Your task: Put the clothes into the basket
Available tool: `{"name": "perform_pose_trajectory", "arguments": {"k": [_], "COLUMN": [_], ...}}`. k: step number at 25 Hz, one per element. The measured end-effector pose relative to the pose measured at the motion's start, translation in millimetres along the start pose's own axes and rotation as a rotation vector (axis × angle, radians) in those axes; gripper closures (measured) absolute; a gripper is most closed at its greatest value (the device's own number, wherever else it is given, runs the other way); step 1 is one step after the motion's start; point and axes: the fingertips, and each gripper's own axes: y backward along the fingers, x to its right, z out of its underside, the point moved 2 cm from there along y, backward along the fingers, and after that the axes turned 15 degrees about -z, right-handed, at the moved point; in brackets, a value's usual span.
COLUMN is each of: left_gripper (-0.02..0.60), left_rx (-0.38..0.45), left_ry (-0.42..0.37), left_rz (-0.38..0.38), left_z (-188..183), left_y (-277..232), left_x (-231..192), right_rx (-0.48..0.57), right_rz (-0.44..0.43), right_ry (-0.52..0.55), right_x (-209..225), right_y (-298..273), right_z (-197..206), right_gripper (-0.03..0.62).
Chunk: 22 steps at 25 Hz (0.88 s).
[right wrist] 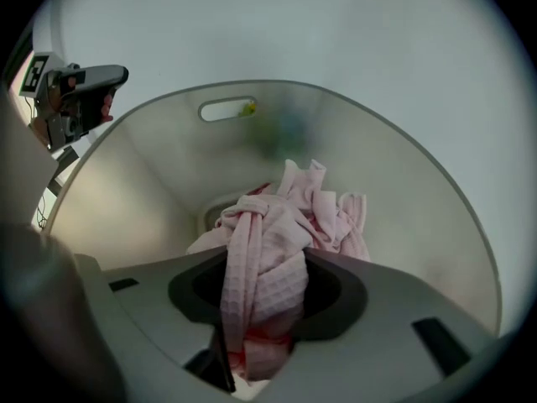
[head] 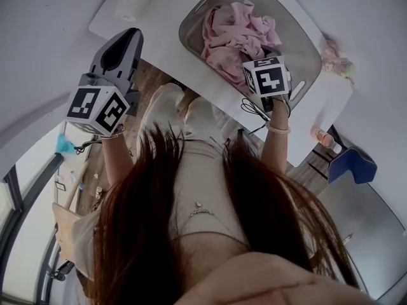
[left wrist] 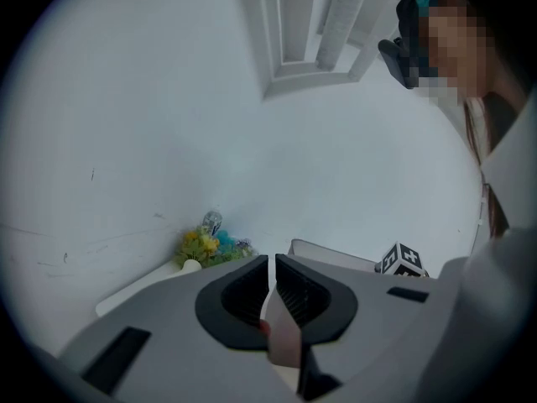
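Looking steeply down in the head view, we see a white table running from the upper left of the frame to the right middle. Brown wooden floor shows below its near edge. On the table, at upper centre, lies a grey oval basket with a slot handle in its wall, and the pink cloth is heaped inside it.

We find the right gripper pointing down into the basket, its marker cube above the heap. In its own view the jaws are clamped on a bunched fold of the waffle-textured cloth, which fills the gap between them and joins the pile on the basket's bottom.

The left gripper is at the left of the head view, off the table's near edge and well apart from the basket. Its jaws are drawn together but for a thin slit, and we see nothing gripped in them. Beyond it, in the left gripper view, yellow and blue flowers stand at the table's far end against a bare white wall. A blue object sits at the right of the head view.
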Motion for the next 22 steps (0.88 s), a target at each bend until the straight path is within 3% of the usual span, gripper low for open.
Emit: {"name": "perform_pose_trajectory", "arguments": {"k": [11, 22], "left_gripper": [0.568, 0.568], "left_rx": [0.007, 0.019], "left_ry": [-0.033, -0.099], "left_rz": [0.103, 0.276], "left_z": [-13, -34], "left_y": [-19, -28], "left_x": [3, 12], "right_rx": [-0.044, 0.019], "right_rz": [0.061, 0.225], "right_ry": [-0.043, -0.08], "right_x": [6, -7], "right_y": [11, 53], "right_z": [8, -3], "right_gripper": [0.35, 0.345]}}
